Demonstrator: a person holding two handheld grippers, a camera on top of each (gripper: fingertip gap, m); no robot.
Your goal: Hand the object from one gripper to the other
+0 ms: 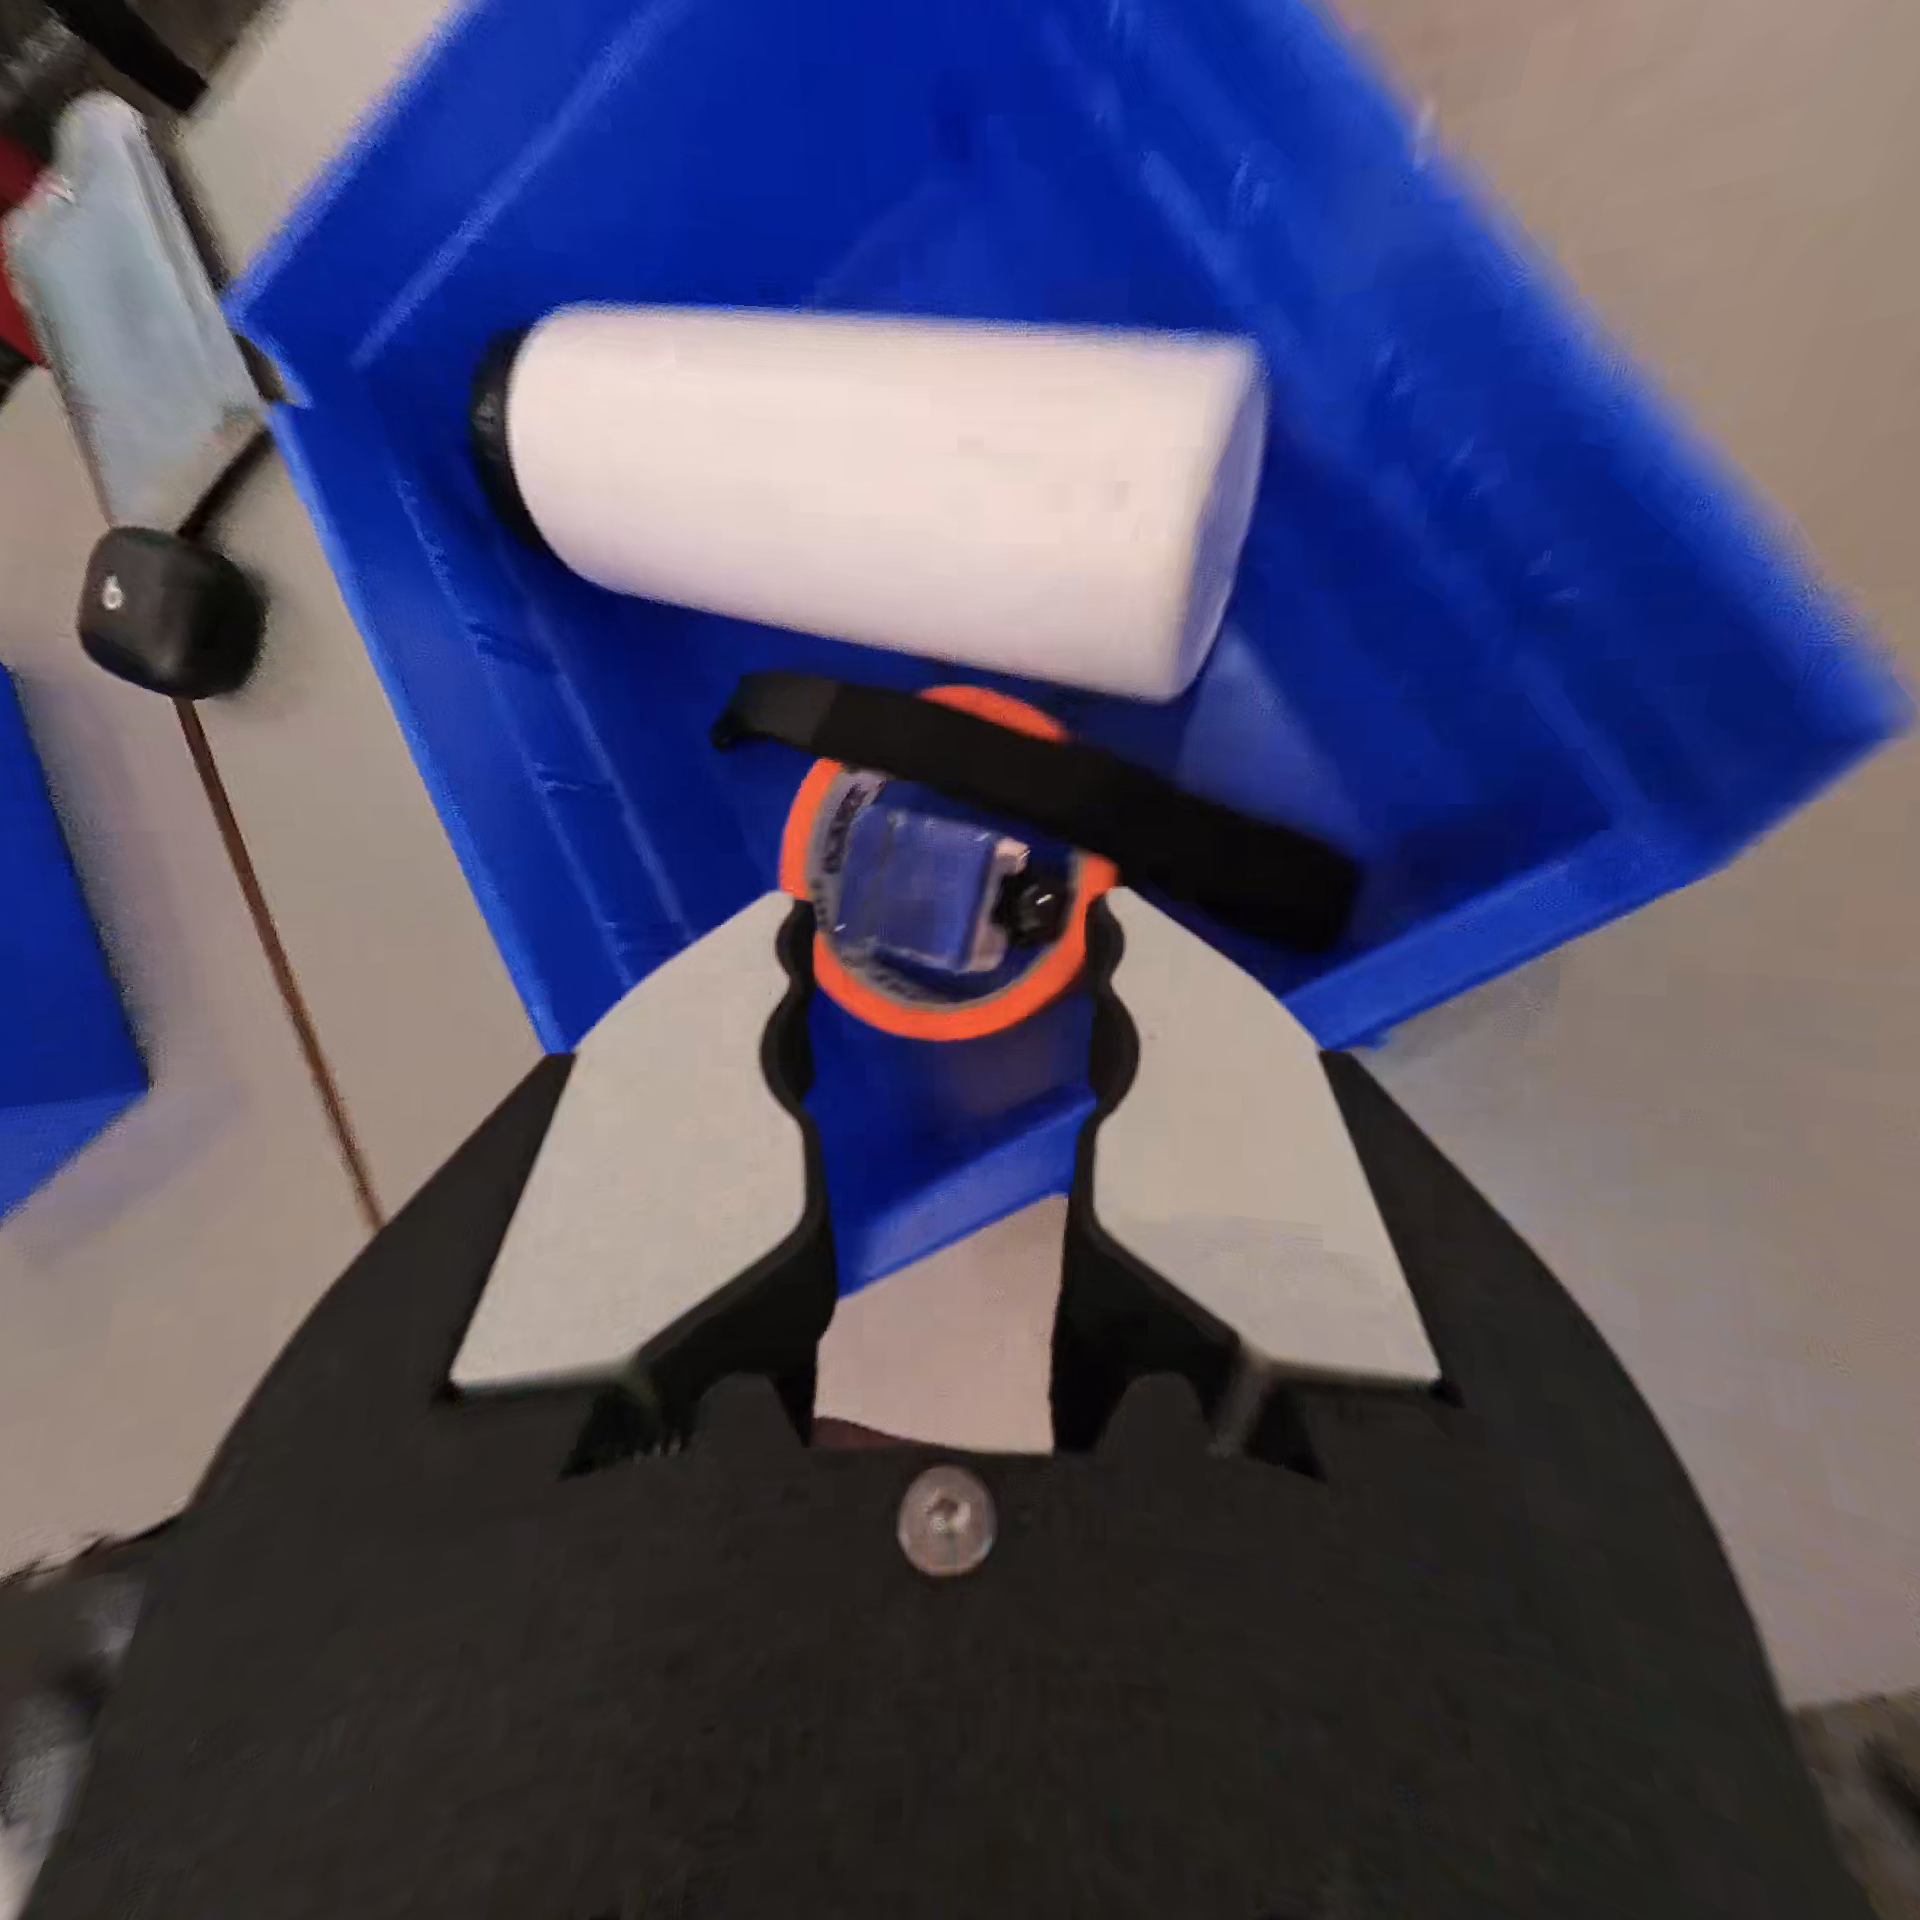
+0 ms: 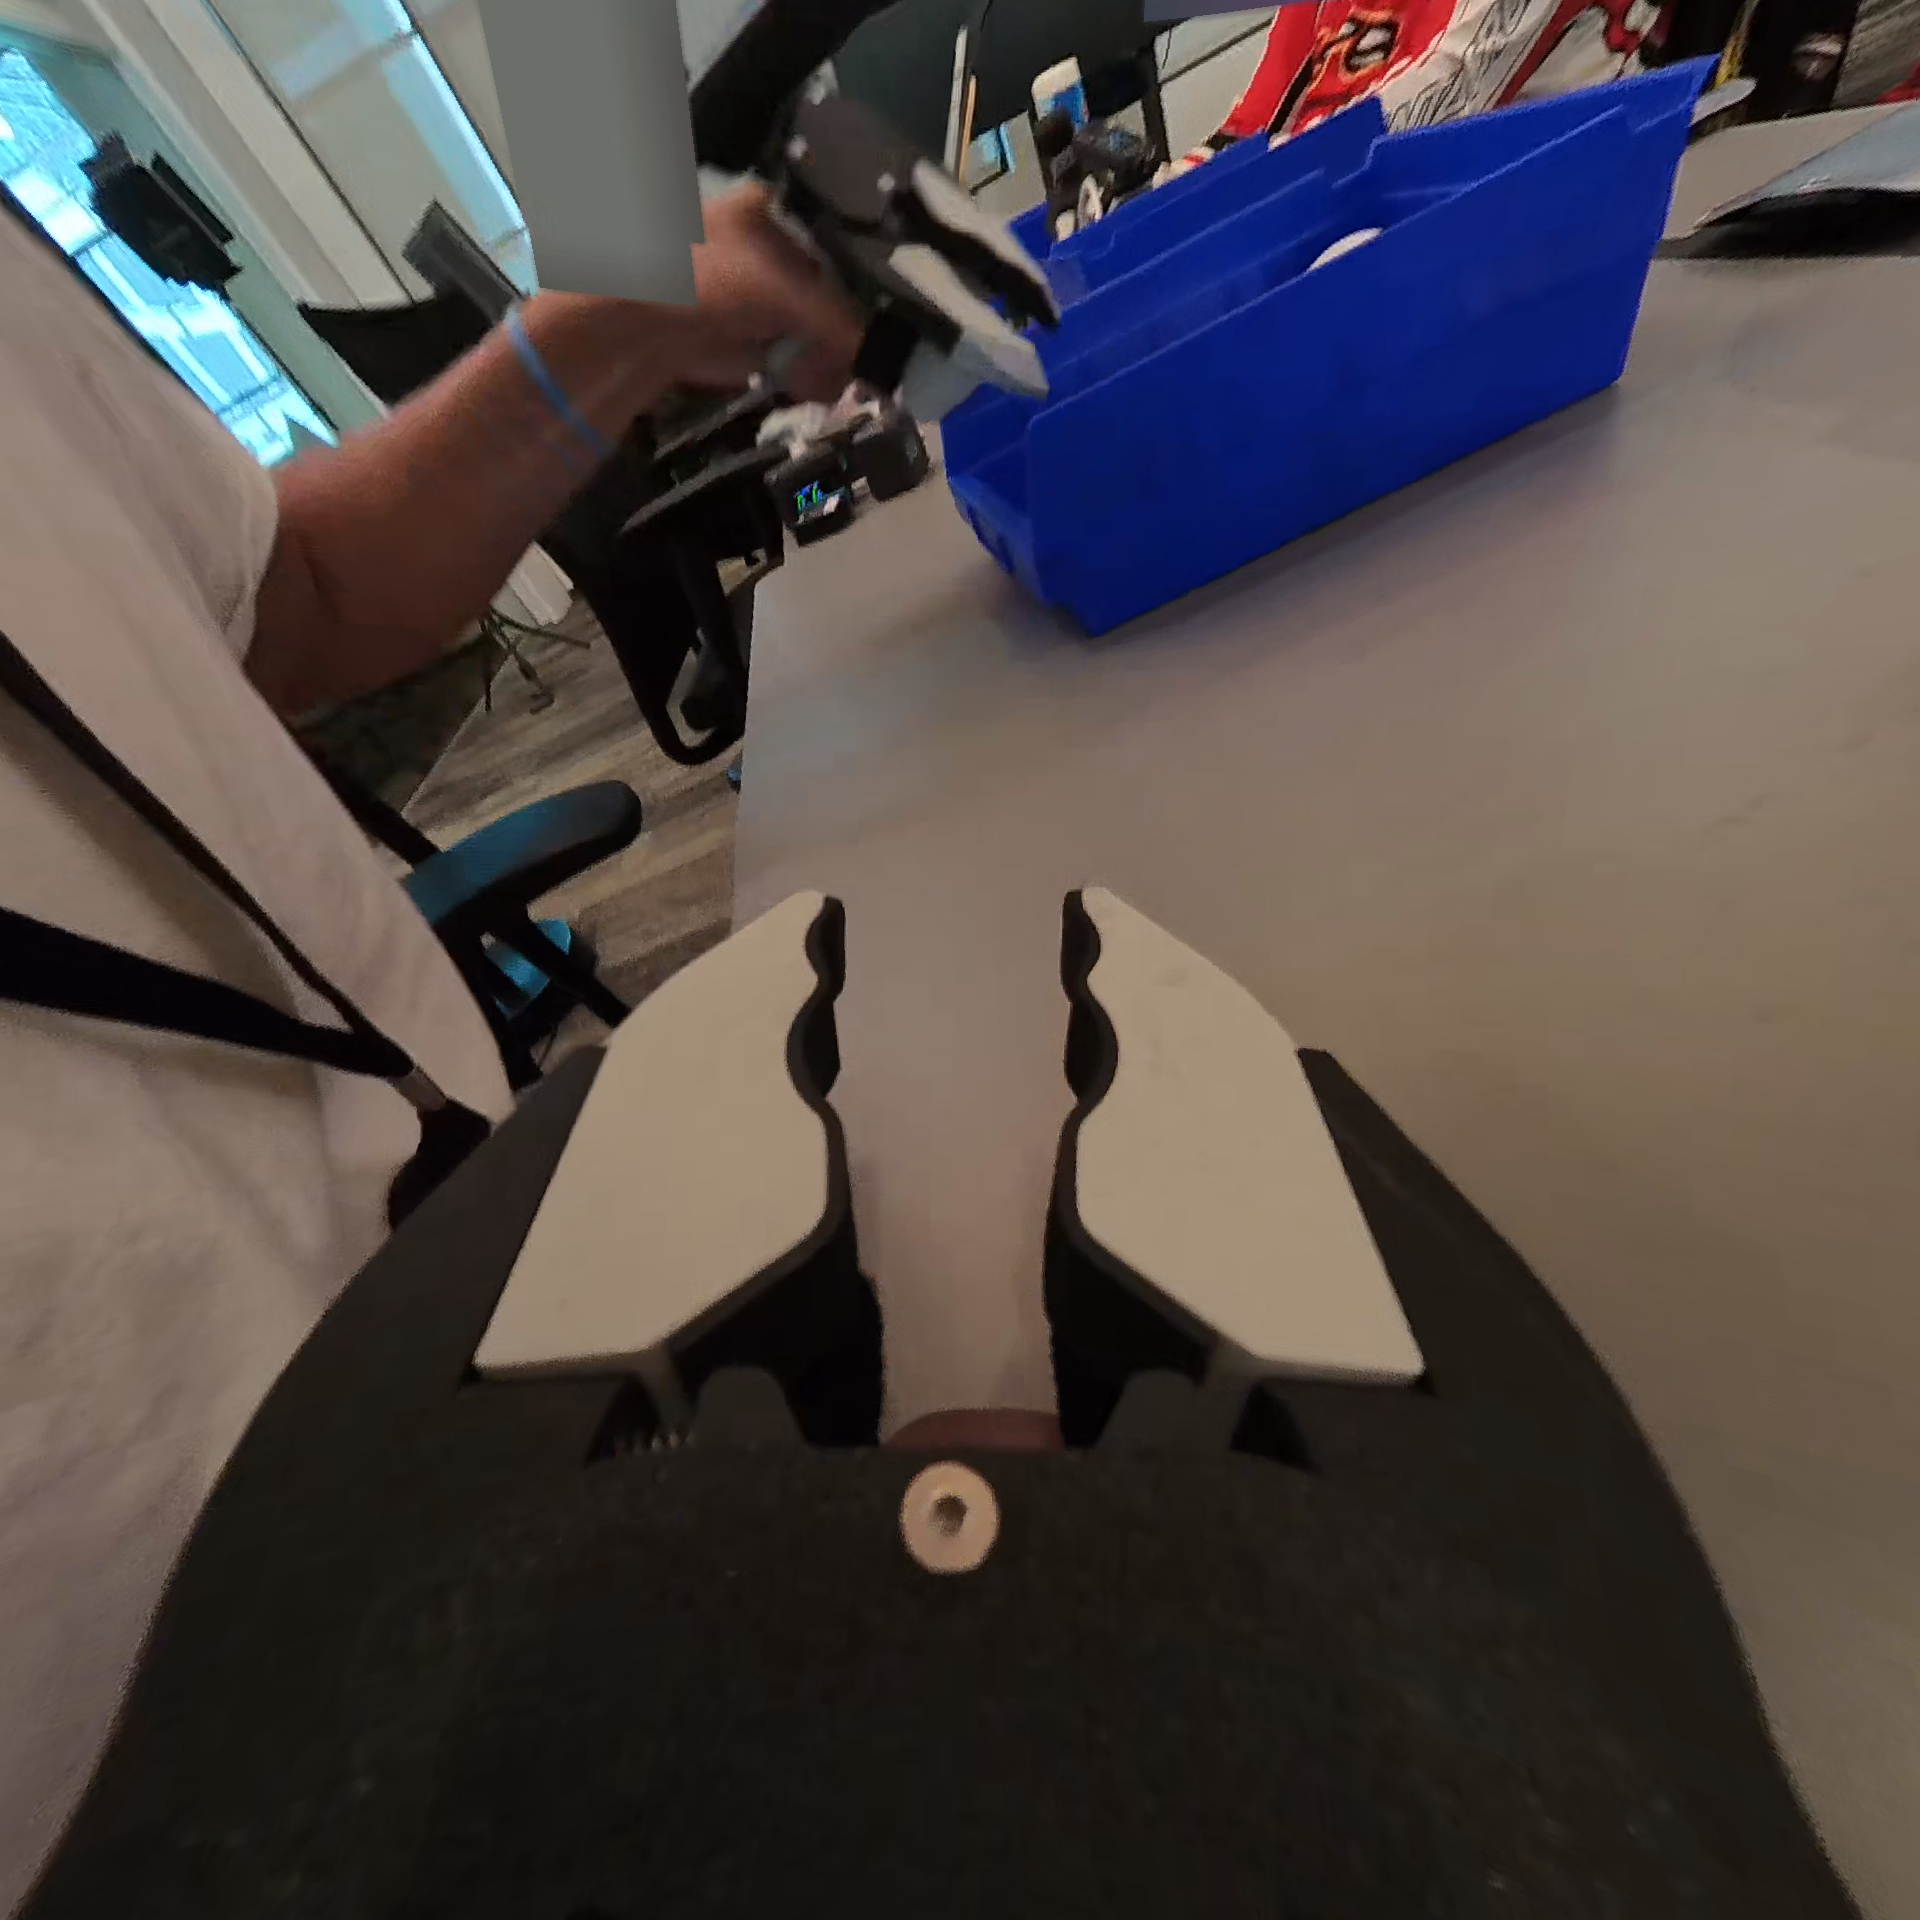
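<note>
Orange-rimmed object [image 1: 925, 914] partly under black strap [image 1: 1049, 805], details blurred

Grey matte tabletop [image 2: 1351, 831], plain, evenly lit, soft reflections only. Wood-look plank floor [image 2: 623, 831] past the table's left edge. Office chair [image 2: 540, 842] with black frame and blue-tinted armrest standing on that floor, just beside the table edge. Black stand or chair base [image 2: 686, 665] farther back, near the table corner. Big glazed windows [image 2: 156, 281] at far left, daylight coming through, white frames. Pale column [image 2: 592, 145] rising behind. Red-and-white printed fabric [image 2: 1455, 62] at the top right, beyond the table. Thin brown cable [image 1: 270, 935] running across the tabletop in the left wrist view.
</note>
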